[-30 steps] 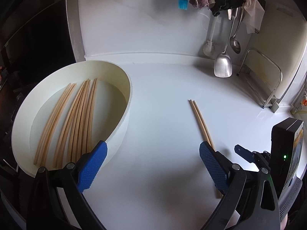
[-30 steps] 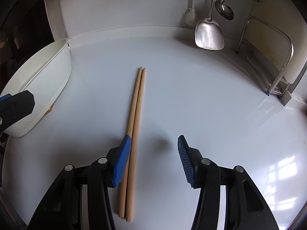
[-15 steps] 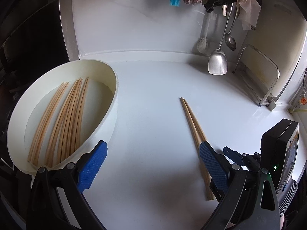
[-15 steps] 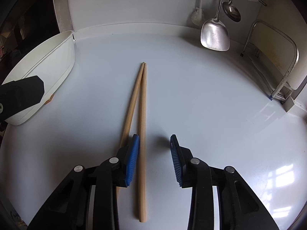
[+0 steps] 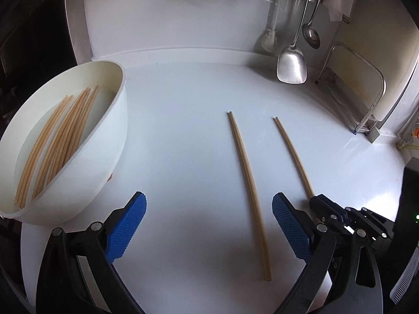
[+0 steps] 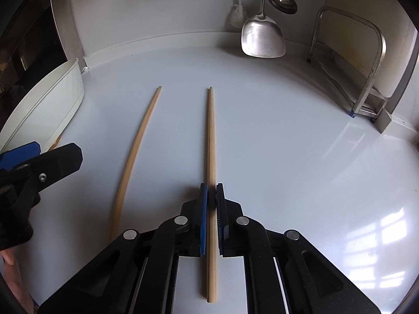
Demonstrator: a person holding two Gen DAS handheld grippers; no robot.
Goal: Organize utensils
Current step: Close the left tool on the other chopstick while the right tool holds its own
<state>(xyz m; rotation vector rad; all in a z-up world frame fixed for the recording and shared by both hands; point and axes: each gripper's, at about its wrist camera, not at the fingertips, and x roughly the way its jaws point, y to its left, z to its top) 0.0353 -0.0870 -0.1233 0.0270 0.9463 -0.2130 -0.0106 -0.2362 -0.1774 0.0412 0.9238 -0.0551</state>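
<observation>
clamping one chopstick (image 6: pixel 211 141), the right gripper (image 6: pixel 211 191) has just closed and split the pair; left gripper (image 5: pixel 207 209) gapes empty over the other chopstick (image 5: pixel 248 162), bowl (image 5: pixel 115 120) next.

Two loose chopsticks (image 5: pixel 248 157), one bowl (image 5: pixel 115 141)

At my two o'clock, a steel spatula (image 6: pixel 262 38) and ladle (image 6: pixel 282 0) hang against the white wall, beside a white brush (image 5: pixel 269 40). A metal rack (image 6: pixel 366 78) stands at three o'clock.
</observation>
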